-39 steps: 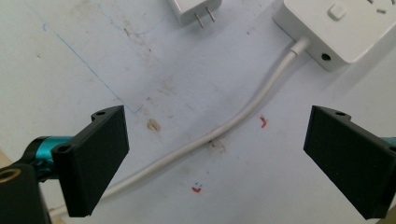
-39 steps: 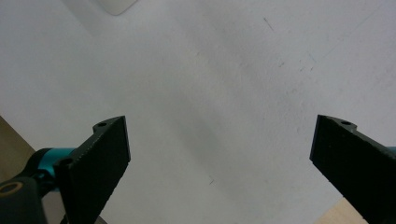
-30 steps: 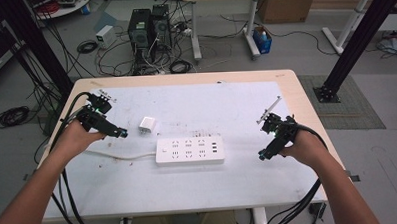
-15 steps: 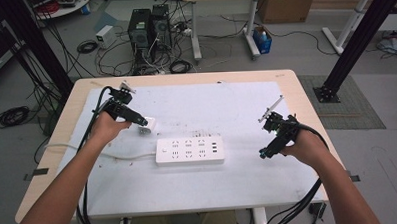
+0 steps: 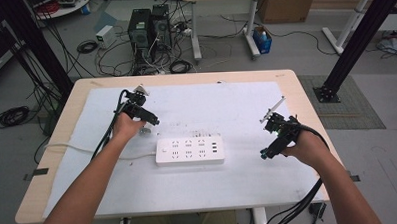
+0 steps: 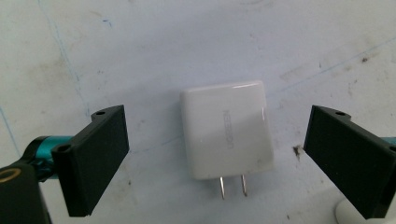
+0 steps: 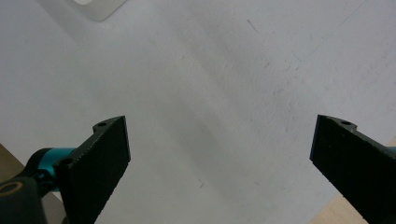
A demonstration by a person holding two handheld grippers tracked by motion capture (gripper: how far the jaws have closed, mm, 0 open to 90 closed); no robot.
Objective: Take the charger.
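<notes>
A white plug-in charger [image 6: 226, 135] lies flat on the white mat, its two metal prongs pointing toward the camera. My left gripper [image 6: 218, 122] is open, with one jaw on each side of the charger and neither touching it. In the high view the left gripper [image 5: 149, 121] hovers just behind the left end of a white power strip [image 5: 189, 151]. My right gripper [image 5: 268, 150] is open over bare mat near the table's right edge, with nothing between the jaws [image 7: 219, 126]. A corner of the power strip [image 7: 98, 7] shows far ahead of it.
The strip's white cable [image 5: 77, 146] runs left across the mat and off the table. The wooden table edge [image 7: 345, 210] lies close to the right gripper. Computer towers [image 5: 146, 26] and tangled cables sit on the floor beyond the table.
My left gripper has travelled from the table's left side rightward to straddle the charger. The right gripper has stayed where it was, still open.
</notes>
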